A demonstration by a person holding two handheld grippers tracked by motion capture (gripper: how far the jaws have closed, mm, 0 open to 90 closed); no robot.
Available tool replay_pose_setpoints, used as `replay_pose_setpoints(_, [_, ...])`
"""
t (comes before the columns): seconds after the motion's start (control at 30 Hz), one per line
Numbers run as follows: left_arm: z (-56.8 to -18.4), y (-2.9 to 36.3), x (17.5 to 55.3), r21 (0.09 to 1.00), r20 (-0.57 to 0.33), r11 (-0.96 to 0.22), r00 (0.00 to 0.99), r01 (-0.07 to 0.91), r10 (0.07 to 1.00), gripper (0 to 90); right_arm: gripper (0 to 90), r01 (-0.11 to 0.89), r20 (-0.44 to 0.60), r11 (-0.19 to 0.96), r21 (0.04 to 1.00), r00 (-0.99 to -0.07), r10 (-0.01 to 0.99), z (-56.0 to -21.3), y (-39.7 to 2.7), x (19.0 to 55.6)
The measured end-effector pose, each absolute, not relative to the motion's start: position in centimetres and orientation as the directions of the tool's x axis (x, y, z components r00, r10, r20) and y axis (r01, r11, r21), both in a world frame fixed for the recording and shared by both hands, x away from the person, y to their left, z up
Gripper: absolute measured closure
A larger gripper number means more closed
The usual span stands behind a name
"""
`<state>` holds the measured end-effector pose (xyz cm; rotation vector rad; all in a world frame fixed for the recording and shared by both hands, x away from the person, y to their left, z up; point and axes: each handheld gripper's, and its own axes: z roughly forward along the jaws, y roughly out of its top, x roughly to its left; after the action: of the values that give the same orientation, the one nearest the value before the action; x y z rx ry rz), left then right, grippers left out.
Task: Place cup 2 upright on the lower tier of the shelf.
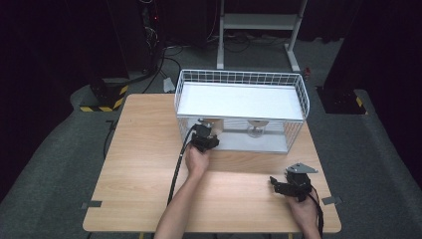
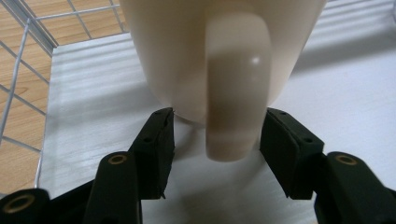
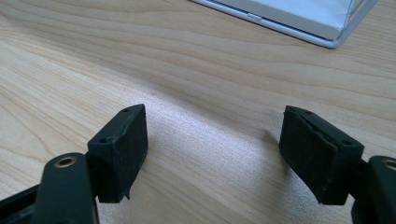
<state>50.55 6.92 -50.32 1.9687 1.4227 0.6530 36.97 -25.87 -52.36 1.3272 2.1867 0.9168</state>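
A cream mug stands on the lower white shelf of a white wire rack. Its handle points at my left gripper. That gripper is open, one jaw on each side of the handle; the right jaw is very near it, the left jaw clearly apart from it. My right gripper is open just above the wooden table at the front right, with nothing between its jaws.
A small glass-like object stands on the same lower shelf, right of the mug. The rack's upper shelf overhangs both. A corner of the rack's base lies ahead of the right gripper. Bare wood spreads left and front.
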Motion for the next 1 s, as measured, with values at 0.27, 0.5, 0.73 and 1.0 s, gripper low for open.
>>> replay_pose_setpoints(0.27, [-50.3,6.8,50.8,0.713,0.022,-0.244,0.328,0.657,0.944,35.8,23.8,0.616,-0.012,0.322,0.719,-0.452,0.892,-52.4,-25.8,36.9])
replay_pose_setpoints(0.5, [-50.2,7.0,49.9,0.71,0.001,-0.216,0.306,0.67,0.952,24.7,23.8,0.616,-0.012,0.321,0.719,-0.451,0.892,-52.4,-25.8,36.9])
replay_pose_setpoints(0.73, [-50.0,7.6,49.3,0.713,0.006,-0.239,0.335,0.66,0.942,22.6,23.8,0.616,-0.012,0.321,0.719,-0.452,0.892,-52.3,-25.8,36.9])
replay_pose_setpoints(1.0, [-49.8,8.1,48.4,0.723,0.003,-0.243,0.349,0.647,0.937,19.8,23.7,0.616,-0.012,0.321,0.719,-0.451,0.892,-52.3,-25.8,36.9])
